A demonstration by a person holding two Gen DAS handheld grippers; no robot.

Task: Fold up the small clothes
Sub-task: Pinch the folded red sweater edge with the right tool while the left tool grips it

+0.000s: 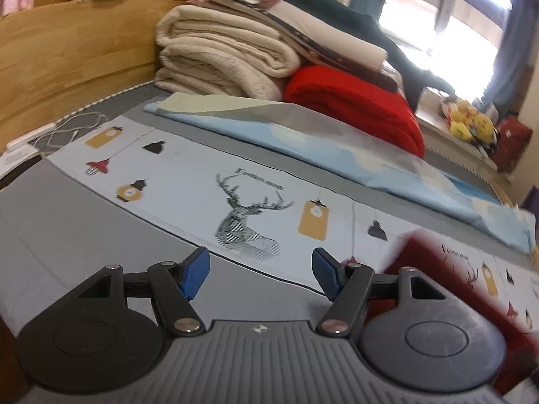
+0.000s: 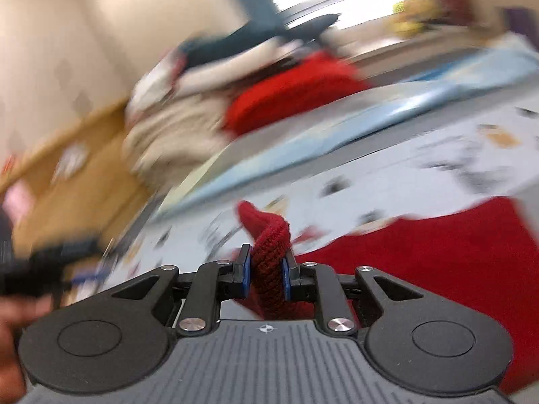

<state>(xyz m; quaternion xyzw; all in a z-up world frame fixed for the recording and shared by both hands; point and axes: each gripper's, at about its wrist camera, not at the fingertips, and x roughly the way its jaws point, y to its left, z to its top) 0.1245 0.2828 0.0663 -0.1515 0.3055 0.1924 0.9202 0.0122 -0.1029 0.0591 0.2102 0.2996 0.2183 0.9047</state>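
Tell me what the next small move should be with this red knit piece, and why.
Probably bring the open, empty left gripper over to pinch a free edge of the dark red knitted garment. The right gripper already clamps a bunched fold of it, while the rest trails on the deer-print sheet, so one grip alone cannot spread it for folding.

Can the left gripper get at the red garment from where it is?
Probably yes. The left gripper is open and empty over the printed sheet, and the red garment, pinched by the right gripper, lies just to its right with nothing between.
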